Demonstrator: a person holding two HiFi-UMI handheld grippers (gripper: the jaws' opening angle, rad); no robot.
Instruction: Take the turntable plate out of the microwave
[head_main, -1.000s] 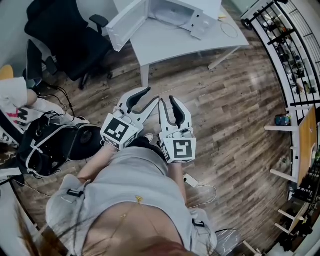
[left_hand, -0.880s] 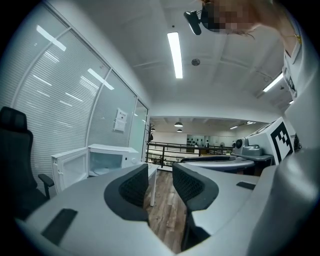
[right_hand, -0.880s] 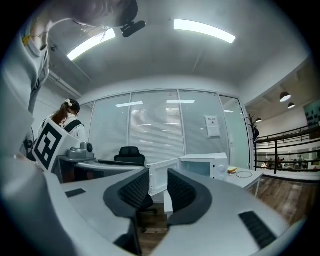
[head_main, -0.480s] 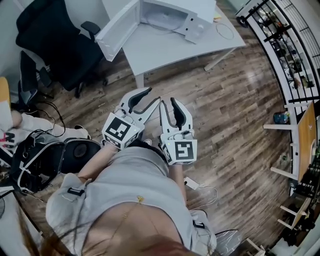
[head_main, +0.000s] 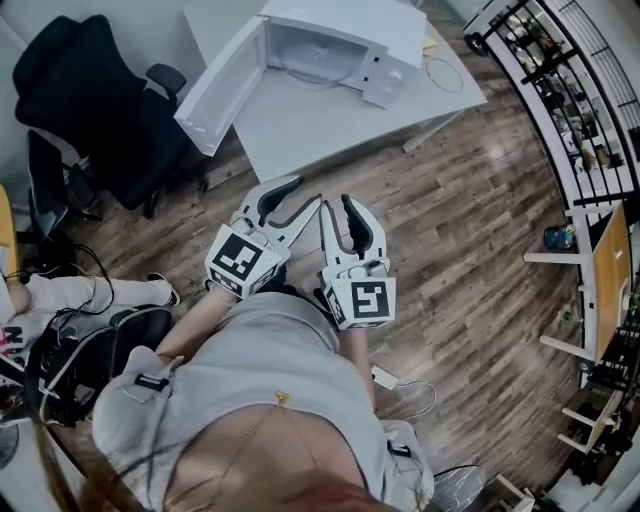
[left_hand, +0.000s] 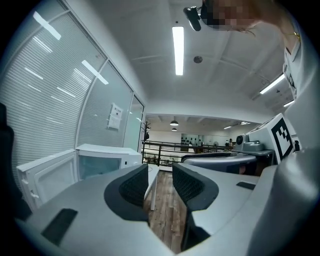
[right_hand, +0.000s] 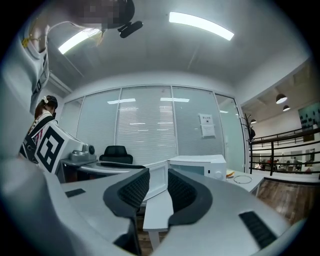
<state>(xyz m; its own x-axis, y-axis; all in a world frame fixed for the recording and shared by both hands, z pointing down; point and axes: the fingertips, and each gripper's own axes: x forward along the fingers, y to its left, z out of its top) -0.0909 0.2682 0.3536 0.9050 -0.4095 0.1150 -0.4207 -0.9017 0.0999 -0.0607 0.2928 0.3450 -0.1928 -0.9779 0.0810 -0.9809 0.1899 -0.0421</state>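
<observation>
- My left claw and right claw: both part-open, gripping nothing.
- Turntable plate lies flat inside the microwave, its mouth facing me.

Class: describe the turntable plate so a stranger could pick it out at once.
Find the white table at the top of the head view; on it stands a white microwave with its door swung open. The turntable plate is the round disc inside it, unlike the thin ring lying outside.
</observation>
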